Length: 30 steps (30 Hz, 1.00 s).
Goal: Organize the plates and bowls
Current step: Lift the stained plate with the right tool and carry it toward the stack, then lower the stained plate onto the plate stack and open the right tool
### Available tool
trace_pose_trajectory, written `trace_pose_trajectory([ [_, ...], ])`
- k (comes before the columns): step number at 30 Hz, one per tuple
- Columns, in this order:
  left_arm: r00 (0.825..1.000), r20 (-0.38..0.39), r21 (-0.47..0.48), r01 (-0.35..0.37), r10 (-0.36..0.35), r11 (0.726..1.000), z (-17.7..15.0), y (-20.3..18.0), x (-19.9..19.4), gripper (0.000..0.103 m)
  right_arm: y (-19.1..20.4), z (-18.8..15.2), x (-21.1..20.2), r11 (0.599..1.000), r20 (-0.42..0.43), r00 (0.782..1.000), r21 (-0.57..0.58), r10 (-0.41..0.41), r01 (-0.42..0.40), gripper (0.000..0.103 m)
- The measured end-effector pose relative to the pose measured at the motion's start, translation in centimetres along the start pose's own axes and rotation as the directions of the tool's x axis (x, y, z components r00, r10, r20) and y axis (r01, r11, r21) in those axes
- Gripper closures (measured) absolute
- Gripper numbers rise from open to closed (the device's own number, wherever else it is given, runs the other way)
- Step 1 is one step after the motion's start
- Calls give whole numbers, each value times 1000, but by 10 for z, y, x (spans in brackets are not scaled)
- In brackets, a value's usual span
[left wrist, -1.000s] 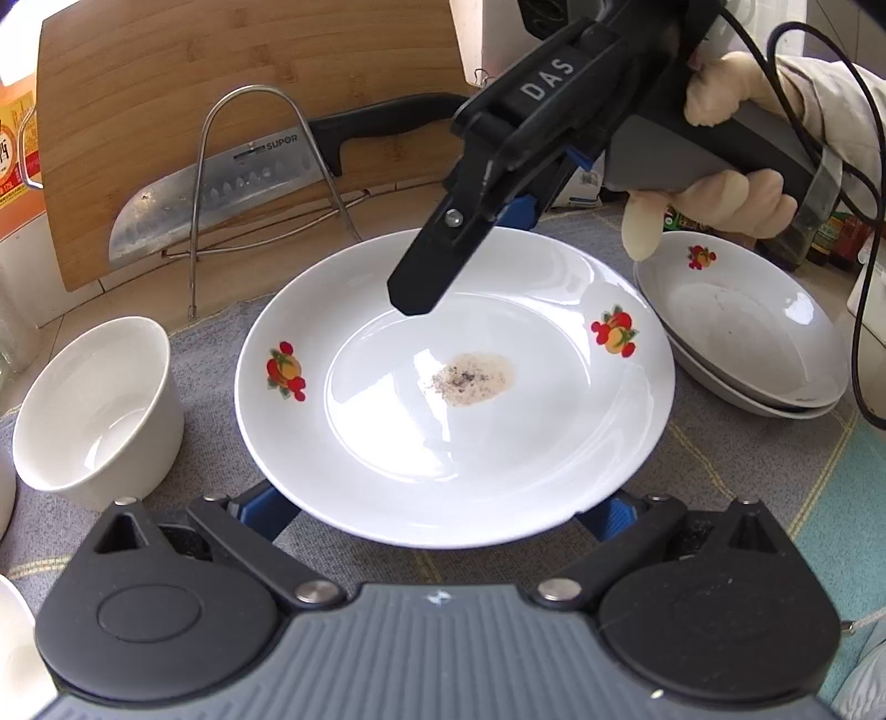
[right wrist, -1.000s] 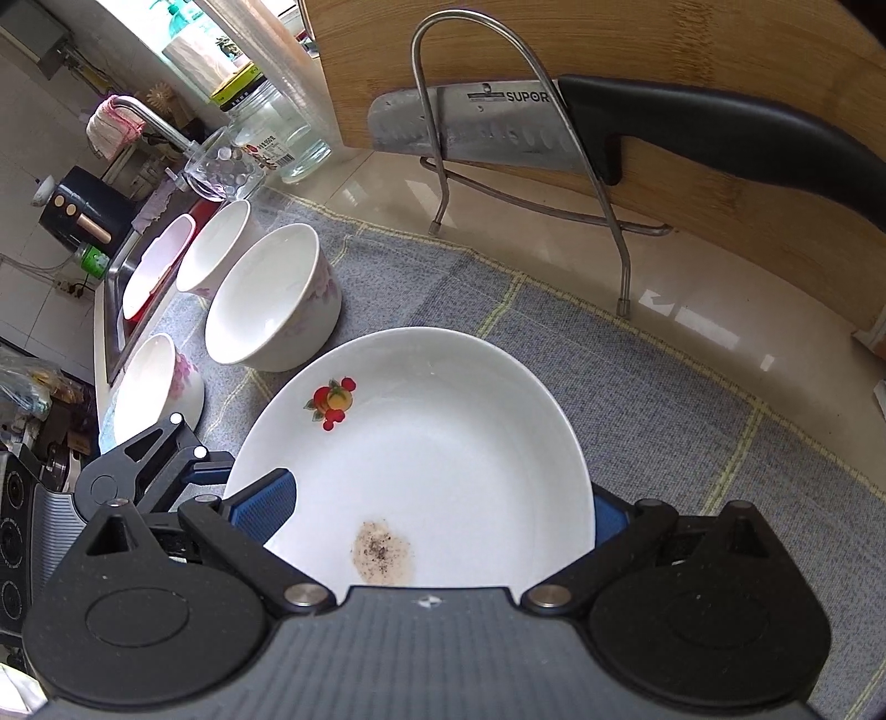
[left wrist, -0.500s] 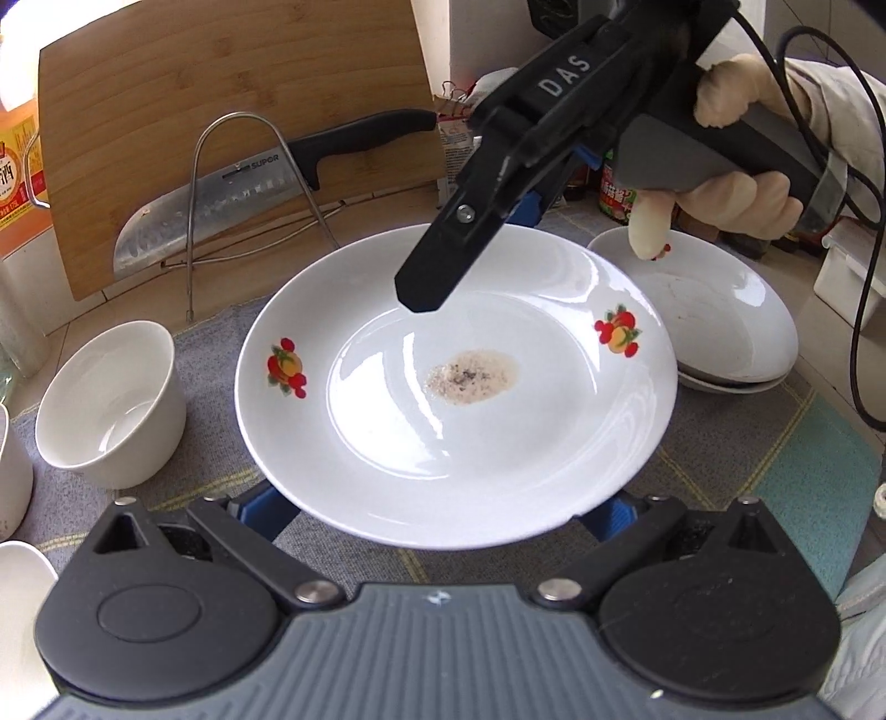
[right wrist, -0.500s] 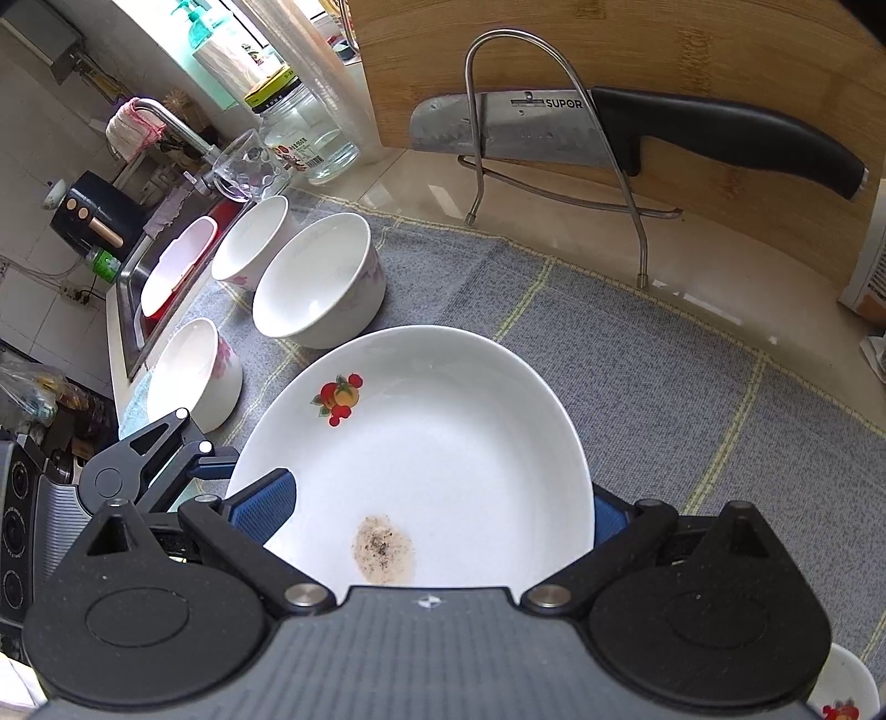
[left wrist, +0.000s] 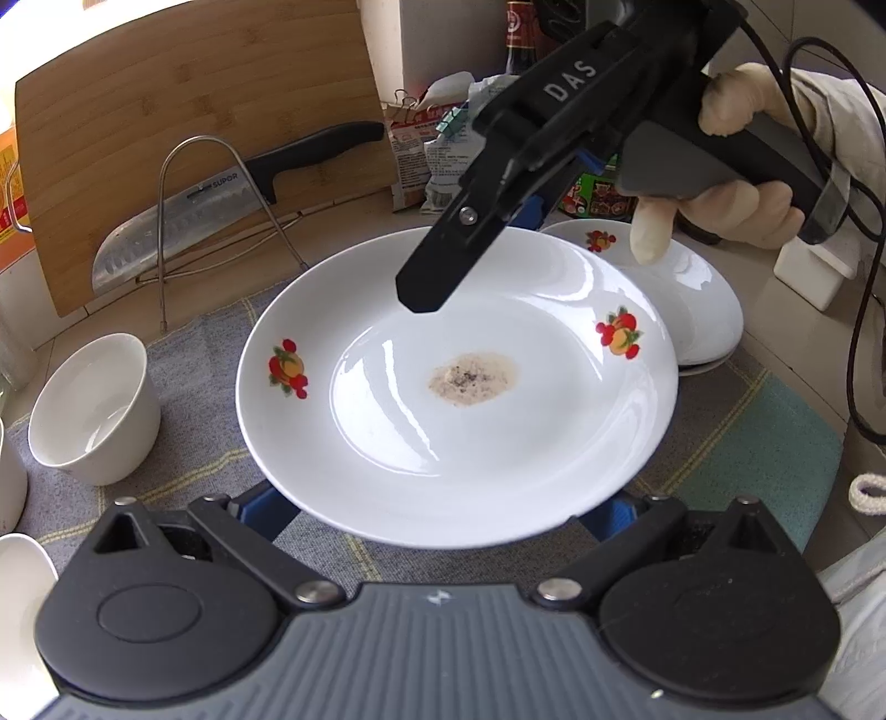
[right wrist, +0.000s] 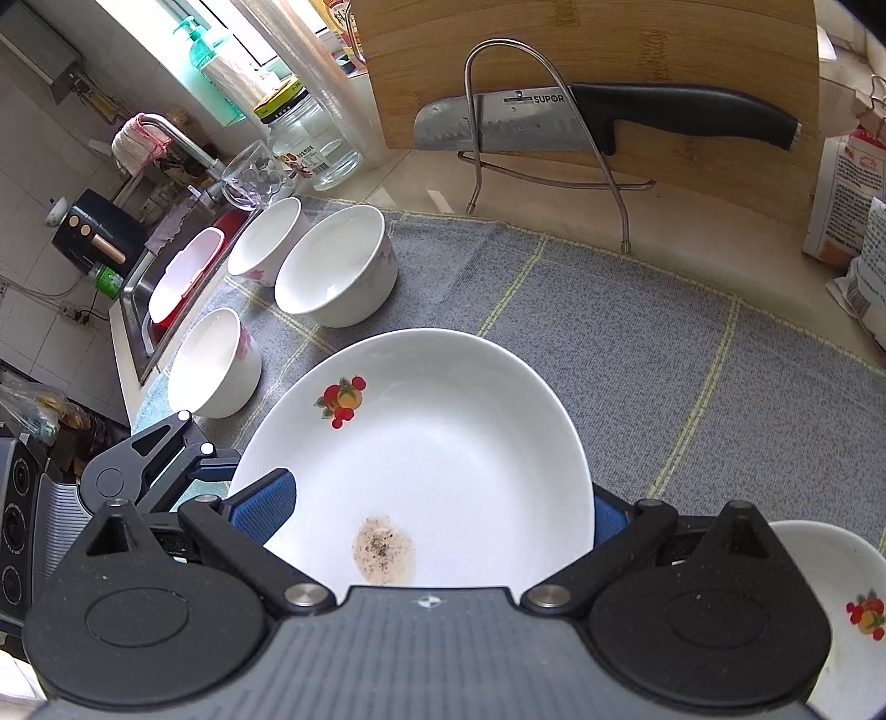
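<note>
Left wrist view: gripping a white plate (left wrist: 387, 432) by its near rim, left gripper (left wrist: 443, 512) closed on it, holding it raised over the grey mat (left wrist: 736, 421). Carrying a brown speckled stain (left wrist: 470, 378) at the centre. Right gripper (left wrist: 498, 210) clamping the far rim from above, gloved hand (left wrist: 731, 205) squeezing its handle. Sitting behind at right, stacked plates (left wrist: 703, 310).

Right wrist view: showing three bowls (right wrist: 332, 266) resting on the mat beside the sink (right wrist: 138, 299), knife (right wrist: 554, 127) leaning against the cutting board (right wrist: 664, 50).

White plate (left wrist: 498, 443) is marked with red-orange fruit motifs at 3 and 9 o'clock, brown speckled stain centred; grey mat (right wrist: 637, 310) is crossed by yellow lines.
</note>
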<state>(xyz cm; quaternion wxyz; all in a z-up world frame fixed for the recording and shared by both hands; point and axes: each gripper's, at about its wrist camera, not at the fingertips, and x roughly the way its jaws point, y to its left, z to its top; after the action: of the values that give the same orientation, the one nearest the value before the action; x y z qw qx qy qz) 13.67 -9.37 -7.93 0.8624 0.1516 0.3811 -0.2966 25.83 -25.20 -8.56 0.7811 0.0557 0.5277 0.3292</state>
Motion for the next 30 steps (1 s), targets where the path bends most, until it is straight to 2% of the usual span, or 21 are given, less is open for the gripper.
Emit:
trace_pose_trajectory([
  [13,998,-1,95,66,-66,993,11,-29,-4,1,-8,-37,-32,997,55,997,65,-44,40,0],
  [30,982,-22,230,187,-187,955,35,-72,26,1,-42,-93,-76,967,120,982,226,-145,115,0],
])
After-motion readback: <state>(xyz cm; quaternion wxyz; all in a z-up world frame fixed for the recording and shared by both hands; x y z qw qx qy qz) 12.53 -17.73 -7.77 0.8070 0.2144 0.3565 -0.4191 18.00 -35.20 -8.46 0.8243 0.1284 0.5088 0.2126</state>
